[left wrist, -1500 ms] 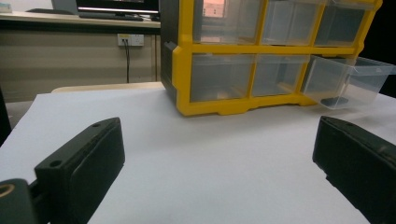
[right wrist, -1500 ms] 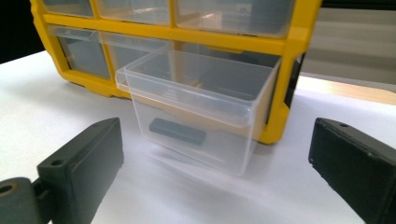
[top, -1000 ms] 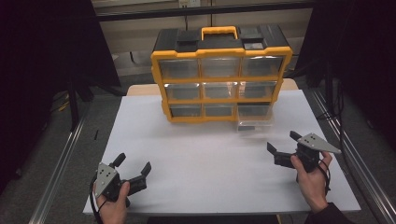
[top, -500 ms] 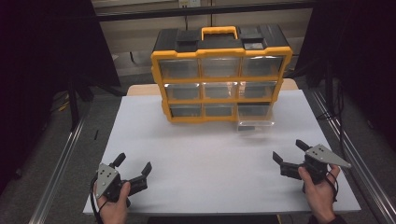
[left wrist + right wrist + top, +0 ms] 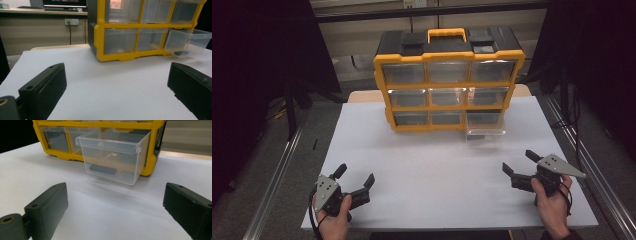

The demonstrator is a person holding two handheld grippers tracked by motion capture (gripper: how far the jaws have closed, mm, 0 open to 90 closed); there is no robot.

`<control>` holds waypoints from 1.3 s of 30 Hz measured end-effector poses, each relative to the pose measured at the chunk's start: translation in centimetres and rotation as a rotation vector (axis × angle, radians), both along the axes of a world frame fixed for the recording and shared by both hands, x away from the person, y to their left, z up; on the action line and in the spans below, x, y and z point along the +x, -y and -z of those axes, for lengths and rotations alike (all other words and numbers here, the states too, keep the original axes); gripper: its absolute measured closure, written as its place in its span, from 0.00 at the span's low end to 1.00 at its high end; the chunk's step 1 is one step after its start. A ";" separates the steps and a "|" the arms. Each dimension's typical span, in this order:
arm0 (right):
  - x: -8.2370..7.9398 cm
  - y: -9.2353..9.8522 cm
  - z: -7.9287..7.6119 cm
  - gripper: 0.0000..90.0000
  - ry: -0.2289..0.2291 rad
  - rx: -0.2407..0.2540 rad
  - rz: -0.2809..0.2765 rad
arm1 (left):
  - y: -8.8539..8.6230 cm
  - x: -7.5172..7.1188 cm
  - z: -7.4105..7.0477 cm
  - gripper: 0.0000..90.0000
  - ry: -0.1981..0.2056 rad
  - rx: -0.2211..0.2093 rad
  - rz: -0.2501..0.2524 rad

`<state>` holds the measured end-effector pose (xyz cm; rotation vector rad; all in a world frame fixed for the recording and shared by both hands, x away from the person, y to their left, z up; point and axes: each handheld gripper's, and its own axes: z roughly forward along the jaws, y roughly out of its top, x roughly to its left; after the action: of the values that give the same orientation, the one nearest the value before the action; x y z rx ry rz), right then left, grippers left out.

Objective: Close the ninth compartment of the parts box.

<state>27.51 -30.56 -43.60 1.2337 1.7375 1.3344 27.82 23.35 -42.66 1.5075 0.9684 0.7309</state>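
A yellow and black organizer (image 5: 447, 80) with clear drawers stands at the back of the white table (image 5: 432, 165). Its bottom right drawer (image 5: 484, 125) (image 5: 112, 155) (image 5: 186, 42) is pulled out, and a small dark flat object (image 5: 102, 168) lies inside it. My left gripper (image 5: 354, 177) (image 5: 115, 87) rests near the front left edge, open and empty. At the front right, my right gripper (image 5: 519, 161) (image 5: 115, 207) is open and empty too, facing the pulled-out drawer from a distance.
Metal rails (image 5: 277, 175) run along both sides of the table. Behind the organizer are a desk with a monitor (image 5: 65, 3) and a wall socket (image 5: 70, 22). Bare white tabletop lies between the grippers and the organizer.
My right gripper has drawn back toward the front right edge, away from the pulled-out drawer. The left gripper has stayed put.
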 end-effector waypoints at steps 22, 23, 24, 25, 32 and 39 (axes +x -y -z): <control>1.3 -1.2 0.3 0.02 0.017 0.013 -0.156 | 0.0 0.0 -0.2 0.03 0.008 -0.010 0.004; 1.4 -1.2 0.4 0.01 0.016 0.013 -0.164 | 0.0 0.0 -0.2 0.03 0.005 -0.006 0.008; 1.5 -1.3 0.4 0.01 0.020 0.013 -0.172 | 0.1 0.0 -0.1 0.03 0.005 -0.011 0.008; 1.6 -1.5 0.3 0.01 0.022 0.013 -0.183 | 0.1 0.0 -0.1 0.03 0.006 -0.008 0.009; 2.4 -2.7 0.3 0.01 0.025 -0.009 -0.241 | 0.3 0.0 -0.2 0.03 0.012 -0.003 0.014; 2.7 -3.2 0.1 0.02 0.039 0.007 -0.269 | 0.2 0.0 -0.1 0.03 0.005 0.009 0.017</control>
<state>30.26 -27.33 -43.75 0.9954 1.9238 1.5058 27.87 23.11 -42.56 1.5191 0.9485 0.7278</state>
